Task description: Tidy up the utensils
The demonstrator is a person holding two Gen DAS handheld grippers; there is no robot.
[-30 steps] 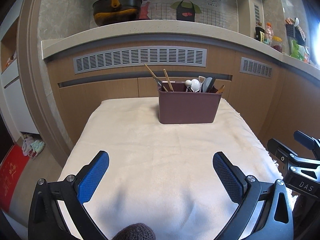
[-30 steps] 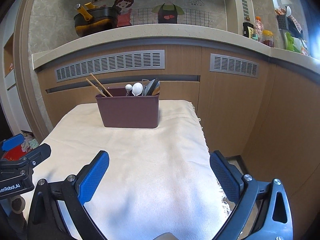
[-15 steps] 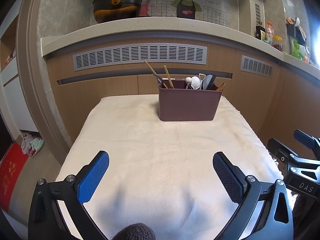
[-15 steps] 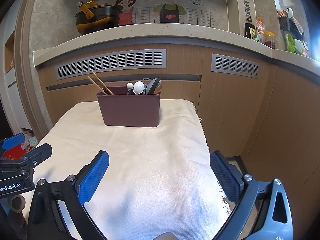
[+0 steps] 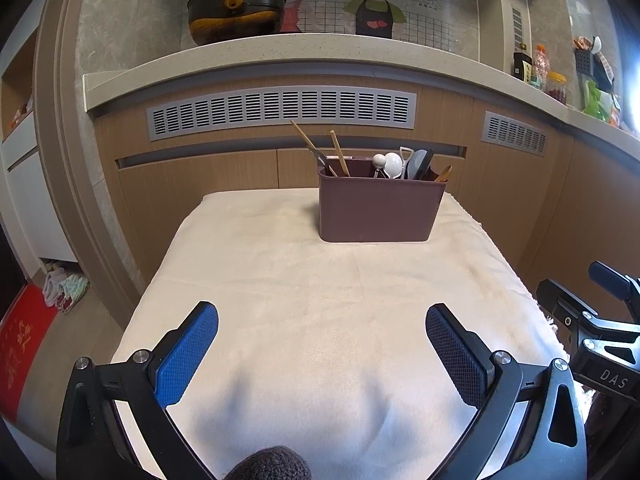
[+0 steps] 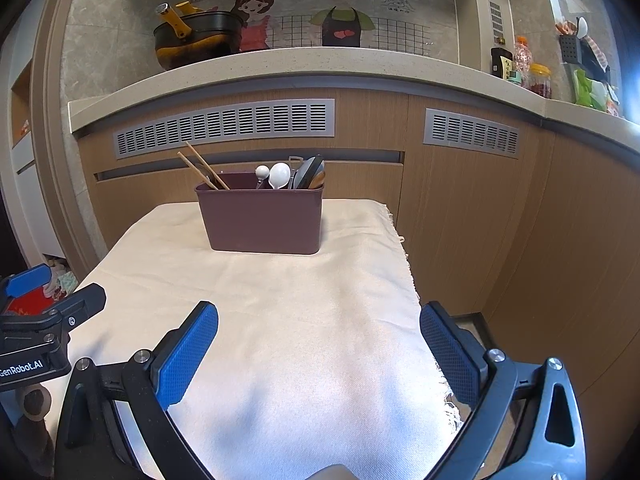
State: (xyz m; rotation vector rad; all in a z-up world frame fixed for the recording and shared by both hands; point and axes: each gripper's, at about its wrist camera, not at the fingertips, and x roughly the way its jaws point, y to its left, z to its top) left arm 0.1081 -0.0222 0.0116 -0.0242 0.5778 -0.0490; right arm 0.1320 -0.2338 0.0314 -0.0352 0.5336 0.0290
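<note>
Hovering over a cream cloth (image 5: 320, 320), the left gripper (image 5: 322, 344) and right gripper (image 6: 319, 340) gape empty, facing a utensil-filled bin (image 5: 378, 208) (chopsticks (image 5: 316, 148), spoons (image 5: 390, 164)).

From my left tongs I read "DAS" in white on the black body of my right gripper (image 5: 612, 376) at the right edge. From my right tongs, "GenRobot.AI" stands in white on the black body of my left gripper (image 6: 24, 368) at the left edge. The wall mural (image 6: 360, 8) above the counter carries Chinese characters beside the cartoon cook; the bottle labels are too small to read
</note>
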